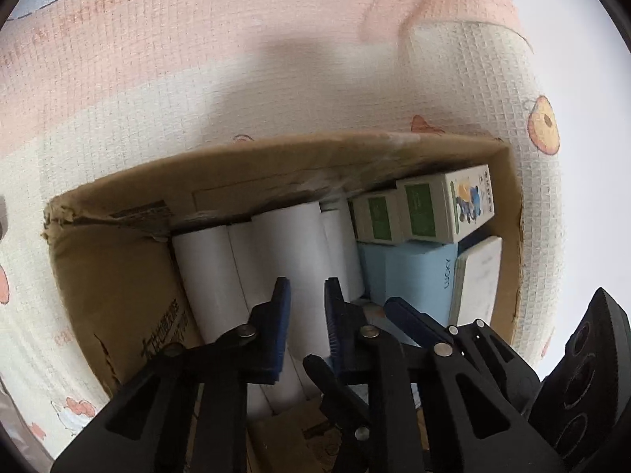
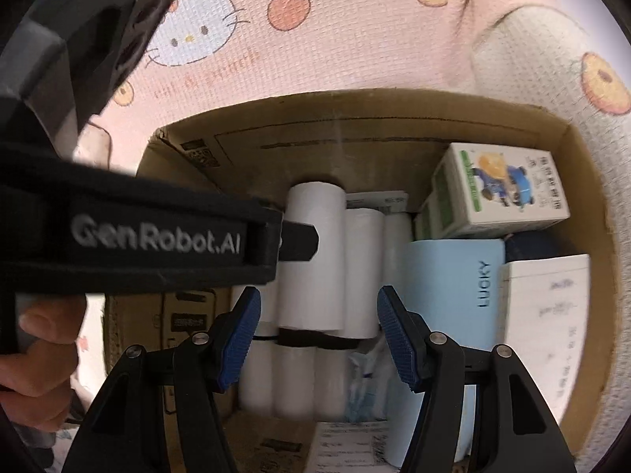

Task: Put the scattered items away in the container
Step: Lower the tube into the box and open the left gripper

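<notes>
The cardboard box [image 2: 355,126] is packed snug — white paper rolls [image 2: 315,244] side by side, so more fits. The left gripper [image 1: 307,315] pinches one roll narrowly; the right gripper [image 2: 319,339] hangs wide, holding nothing. Only the right view shows the "LUCKY" blue box [image 2: 453,276] clearly — and a hand [image 2: 35,351].

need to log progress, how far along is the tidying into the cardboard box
Mostly done, it seems. The brown cardboard box already holds white paper rolls, a light blue LUCKY box, green-and-white cartons and a white booklet. In hand: the left gripper pinches one white roll inside the box; the right gripper hangs open and empty. Left: release it. No strays visible on the mat.
</notes>
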A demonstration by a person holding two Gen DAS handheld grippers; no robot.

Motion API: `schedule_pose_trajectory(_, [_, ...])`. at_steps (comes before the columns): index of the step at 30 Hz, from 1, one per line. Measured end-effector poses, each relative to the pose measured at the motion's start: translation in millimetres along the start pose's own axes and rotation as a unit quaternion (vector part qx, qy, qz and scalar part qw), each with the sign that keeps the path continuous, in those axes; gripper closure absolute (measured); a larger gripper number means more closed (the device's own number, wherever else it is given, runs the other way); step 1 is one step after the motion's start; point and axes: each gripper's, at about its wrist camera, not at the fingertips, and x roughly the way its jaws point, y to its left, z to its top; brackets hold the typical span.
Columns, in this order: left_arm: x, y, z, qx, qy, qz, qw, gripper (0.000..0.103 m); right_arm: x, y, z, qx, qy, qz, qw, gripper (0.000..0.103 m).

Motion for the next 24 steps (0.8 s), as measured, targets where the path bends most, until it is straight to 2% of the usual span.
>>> schedule_pose_trajectory(5, [6.2,-1.6,1.7,0.012,0.010,-0.006,0.9999,0.084,4.7,-6.3,3.5,0.028,-0.005,0.040,0.999,0.046])
schedule_pose_trajectory(11, [0.9,2.3,-0.6,-0.002,0.007,-0.025,0.9997,0.084,17.1,-6.0,2.1,0.040,0.016,0.041,0.998,0.070])
schedule_pose_trajectory(14, [-3.5,8.8,-0.4,0.006,-0.008,-0.023,0.9997,0.084,24.3,-8.3,0.7,0.062,0.020,0.044,0.997,0.070])
schedule_pose_trajectory(18, [-13.4,2.8,-3.2,0.032,-0.035,0.002,0.9989,0.084,27.3,-12.3,3.6,0.097,0.014,0.053,0.994,0.070])
schedule_pose_trajectory(24, [-31.1,6.1,-7.7,0.057,-0.079,0.006,0.9952,0.084,28.6,-0.8,8.3,0.101,0.010,0.033,0.994,0.070])
